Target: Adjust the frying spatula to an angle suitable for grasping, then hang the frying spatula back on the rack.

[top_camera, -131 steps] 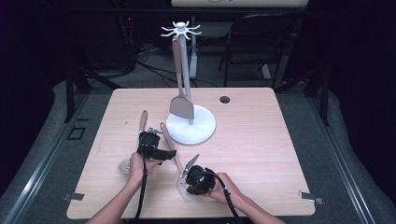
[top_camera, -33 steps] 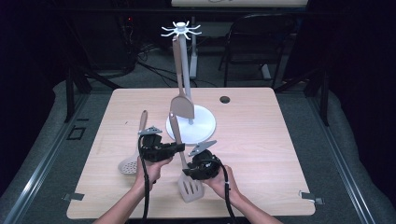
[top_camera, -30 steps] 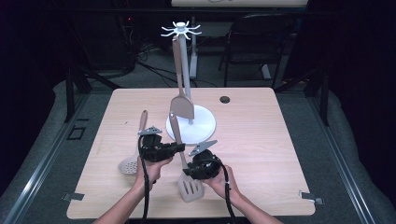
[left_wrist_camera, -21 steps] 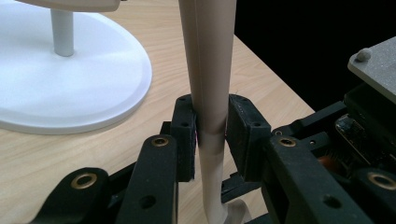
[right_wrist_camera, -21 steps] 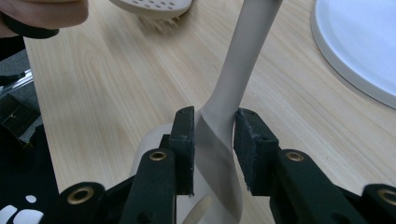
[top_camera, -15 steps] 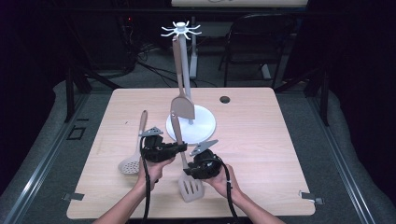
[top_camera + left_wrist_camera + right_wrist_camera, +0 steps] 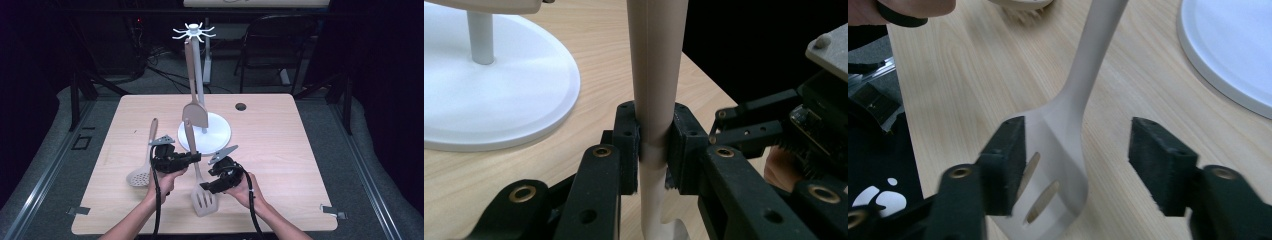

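High view: slotted spatula [image 7: 197, 172] above table [image 7: 300, 150], below rack [image 7: 205, 131]; hanging left to do.
Left gripper [image 7: 655, 142] view: clamped on handle.
Right gripper [image 7: 1075, 165] view: jaws just opening, blade probably free.

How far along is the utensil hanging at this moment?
Done: one spatula already hangs from the white rack. In hand: the left gripper clamps the slotted spatula by its handle, while the right gripper has just been opening, its pads now apart from the blade between them. Left: this spatula is not yet on a hook, and the skimmer lies on the table.
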`<state>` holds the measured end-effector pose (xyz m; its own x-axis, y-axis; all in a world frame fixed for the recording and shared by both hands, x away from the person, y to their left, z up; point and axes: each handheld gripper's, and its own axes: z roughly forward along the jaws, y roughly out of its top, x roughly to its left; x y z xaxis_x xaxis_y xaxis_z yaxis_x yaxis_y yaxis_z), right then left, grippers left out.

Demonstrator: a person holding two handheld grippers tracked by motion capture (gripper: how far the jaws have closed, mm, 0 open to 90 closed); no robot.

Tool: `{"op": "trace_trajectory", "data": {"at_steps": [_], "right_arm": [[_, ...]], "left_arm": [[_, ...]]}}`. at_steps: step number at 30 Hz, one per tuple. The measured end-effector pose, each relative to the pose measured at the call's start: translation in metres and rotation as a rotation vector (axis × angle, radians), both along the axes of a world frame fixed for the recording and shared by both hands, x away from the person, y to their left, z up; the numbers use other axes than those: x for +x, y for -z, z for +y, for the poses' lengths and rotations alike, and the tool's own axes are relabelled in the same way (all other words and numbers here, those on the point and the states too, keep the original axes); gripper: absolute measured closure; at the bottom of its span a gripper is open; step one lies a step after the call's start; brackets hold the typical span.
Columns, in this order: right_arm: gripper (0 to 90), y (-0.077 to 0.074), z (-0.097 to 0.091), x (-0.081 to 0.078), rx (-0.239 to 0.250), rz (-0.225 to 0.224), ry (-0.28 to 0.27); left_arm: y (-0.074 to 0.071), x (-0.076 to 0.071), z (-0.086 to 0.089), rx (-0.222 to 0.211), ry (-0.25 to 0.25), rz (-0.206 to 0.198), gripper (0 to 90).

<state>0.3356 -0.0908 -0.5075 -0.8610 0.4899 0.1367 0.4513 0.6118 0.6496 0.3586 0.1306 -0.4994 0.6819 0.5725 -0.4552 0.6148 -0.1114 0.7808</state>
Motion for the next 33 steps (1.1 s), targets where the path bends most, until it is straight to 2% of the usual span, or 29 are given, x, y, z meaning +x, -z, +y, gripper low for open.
{"op": "trace_trajectory", "data": {"at_steps": [4,5,7,8,10,14,19,24,26,29,30,33], "right_arm": [[18.5,-0.003,-0.010,0.002,-0.024,-0.005,0.043],[13.6,-0.005,-0.018,0.004,-0.029,-0.012,0.072],[12.4,-0.007,-0.020,0.005,-0.036,-0.017,0.078],[8.2,-0.009,-0.025,0.006,-0.047,-0.030,0.094],[3.0,-0.010,-0.031,0.009,-0.067,-0.014,0.098],[1.5,-0.013,-0.046,0.012,-0.063,-0.010,0.125],[1.6,-0.018,-0.057,0.015,-0.065,-0.041,0.165],[1.6,-0.017,-0.068,0.022,-0.084,-0.058,0.202],[1.6,-0.016,-0.071,0.024,-0.084,-0.054,0.213],[1.6,-0.015,-0.075,0.026,-0.086,-0.053,0.229],[1.6,-0.014,-0.076,0.028,-0.089,-0.065,0.230],[1.7,-0.013,-0.079,0.030,-0.102,-0.053,0.242]], "left_arm": [[-0.002,0.000,-0.001,-0.004,0.007,-0.004,76.9],[-0.003,0.000,-0.001,-0.004,0.007,-0.004,76.9],[-0.003,-0.001,-0.001,-0.003,0.004,-0.007,76.9],[-0.003,-0.001,-0.001,-0.003,0.002,-0.007,76.9],[-0.003,-0.001,0.000,-0.003,0.005,-0.011,76.9],[-0.006,-0.001,0.000,0.002,0.003,-0.017,76.9],[-0.008,-0.001,0.001,-0.010,0.008,-0.014,77.0],[-0.014,-0.003,-0.001,-0.014,0.020,-0.028,77.2],[-0.017,-0.004,-0.002,-0.015,0.026,-0.038,77.3],[-0.023,-0.006,-0.004,0.008,0.040,-0.069,77.3],[-0.025,-0.007,-0.005,0.016,0.047,-0.080,77.4],[-0.032,-0.009,-0.007,0.021,0.059,-0.106,77.4]]}}
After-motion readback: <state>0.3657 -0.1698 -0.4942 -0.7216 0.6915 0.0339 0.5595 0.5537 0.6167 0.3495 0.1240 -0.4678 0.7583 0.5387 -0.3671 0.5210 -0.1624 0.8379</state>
